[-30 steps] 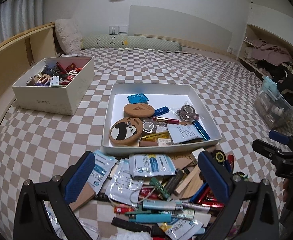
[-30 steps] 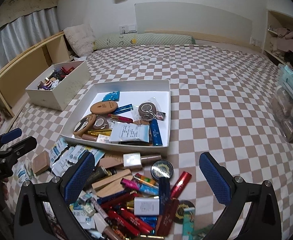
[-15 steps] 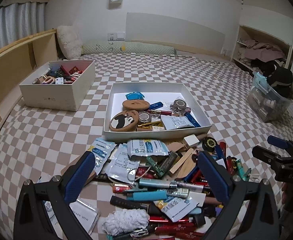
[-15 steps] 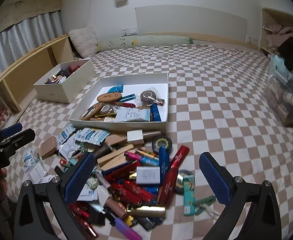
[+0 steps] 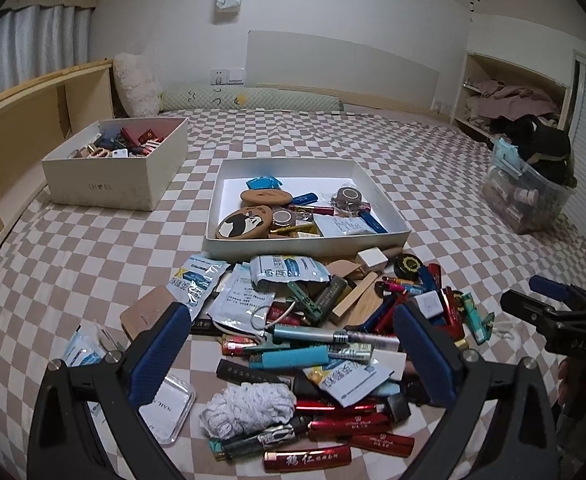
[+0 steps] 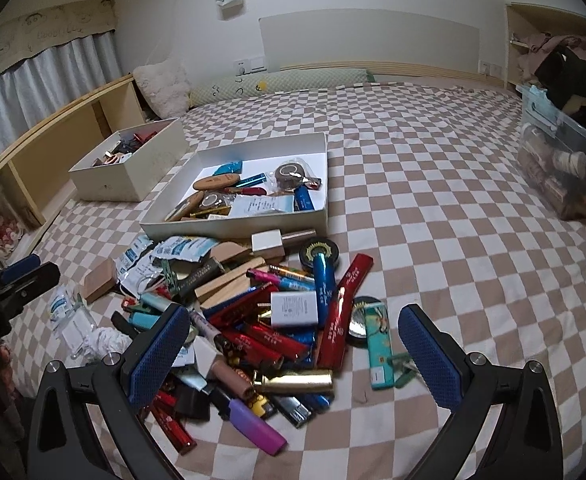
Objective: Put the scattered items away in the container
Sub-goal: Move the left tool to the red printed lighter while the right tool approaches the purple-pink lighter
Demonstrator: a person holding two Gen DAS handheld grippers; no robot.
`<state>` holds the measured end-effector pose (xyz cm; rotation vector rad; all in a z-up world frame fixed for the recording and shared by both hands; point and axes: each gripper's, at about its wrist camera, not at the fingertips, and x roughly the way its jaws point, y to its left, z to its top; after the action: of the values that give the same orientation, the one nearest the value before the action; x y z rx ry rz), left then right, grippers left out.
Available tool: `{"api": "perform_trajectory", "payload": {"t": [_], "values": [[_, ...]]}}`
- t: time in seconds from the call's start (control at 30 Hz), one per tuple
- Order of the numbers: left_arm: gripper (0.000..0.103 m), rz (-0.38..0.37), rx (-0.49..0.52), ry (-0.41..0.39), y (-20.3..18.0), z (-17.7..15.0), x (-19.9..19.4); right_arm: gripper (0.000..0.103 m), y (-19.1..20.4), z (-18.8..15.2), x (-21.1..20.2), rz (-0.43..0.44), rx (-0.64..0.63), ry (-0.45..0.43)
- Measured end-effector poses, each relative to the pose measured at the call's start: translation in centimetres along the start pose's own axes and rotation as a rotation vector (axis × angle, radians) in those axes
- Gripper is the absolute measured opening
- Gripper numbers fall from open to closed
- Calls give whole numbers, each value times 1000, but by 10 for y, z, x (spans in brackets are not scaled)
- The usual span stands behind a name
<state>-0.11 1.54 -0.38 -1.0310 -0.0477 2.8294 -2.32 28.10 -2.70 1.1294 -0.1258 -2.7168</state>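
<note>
A pile of scattered small items (lighters, tubes, sachets, wooden blocks) lies on the checkered bed, just in front of a shallow white tray that holds several items. The pile also shows in the right wrist view, with the tray behind it. My left gripper is open and empty, held above the near part of the pile. My right gripper is open and empty above the pile's right side. Each gripper shows at the edge of the other's view.
A deeper white box with small items stands at the left by a wooden bed frame. A clear plastic bin sits at the right edge. Checkered sheet stretches to the right of the tray.
Both grippers have pulled back and risen away from the tray, so more of the pile shows in each view. Both stay open and empty.
</note>
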Motion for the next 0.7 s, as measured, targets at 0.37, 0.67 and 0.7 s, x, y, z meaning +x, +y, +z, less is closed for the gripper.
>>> {"api": "perform_trajectory", "payload": {"t": [0.37, 0.67, 0.7], "values": [[99, 43, 22, 4, 3, -35, -4, 103, -7, -34, -3, -33, 22, -62], [91, 73, -10, 56, 10, -75, 5, 103, -8, -67, 4, -16, 45, -64], [91, 67, -17, 69, 11, -82, 7, 103, -9, -69, 5, -13, 52, -59]]}}
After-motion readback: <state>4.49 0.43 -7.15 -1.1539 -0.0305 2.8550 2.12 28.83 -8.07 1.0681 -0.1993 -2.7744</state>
